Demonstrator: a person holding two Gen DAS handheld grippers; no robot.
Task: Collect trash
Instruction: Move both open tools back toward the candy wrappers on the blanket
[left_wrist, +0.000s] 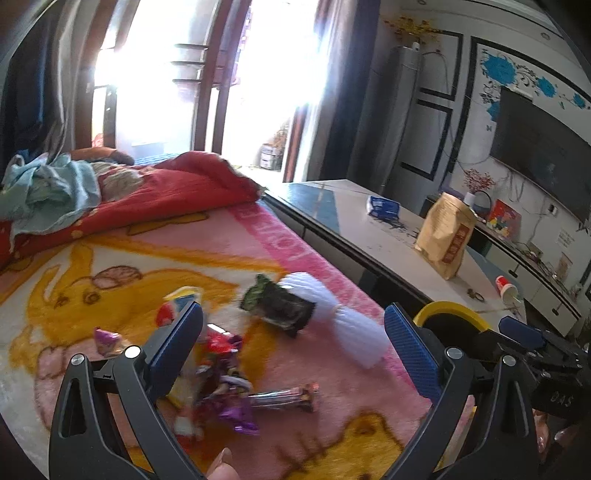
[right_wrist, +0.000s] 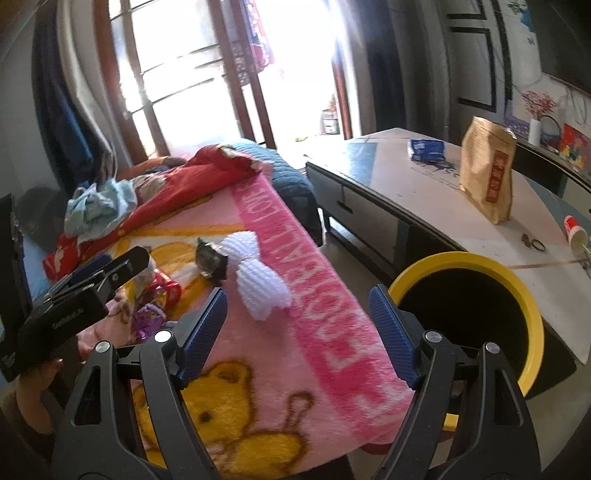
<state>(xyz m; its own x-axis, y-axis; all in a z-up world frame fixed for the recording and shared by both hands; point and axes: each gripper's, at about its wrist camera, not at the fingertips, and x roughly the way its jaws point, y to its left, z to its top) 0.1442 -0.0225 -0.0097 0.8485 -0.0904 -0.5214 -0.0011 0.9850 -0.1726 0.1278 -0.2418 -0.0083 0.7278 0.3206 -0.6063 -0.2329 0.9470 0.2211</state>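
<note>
Your bed's pink blanket (left_wrist: 258, 236) carries wrappers (left_wrist: 221, 369), a dark packet (left_wrist: 280, 304) and white cloth (right_wrist: 258, 280); red quilt (left_wrist: 177, 192) behind.

We are wearing matching tools: the black plastic left gripper (left_wrist: 293, 339) and the black plastic right gripper (right_wrist: 297, 325) are each showing ribbed blue finger pads (left_wrist: 412, 350), silver round pivot screws (right_wrist: 163, 336) and triangular cut-outs in their arms.
</note>
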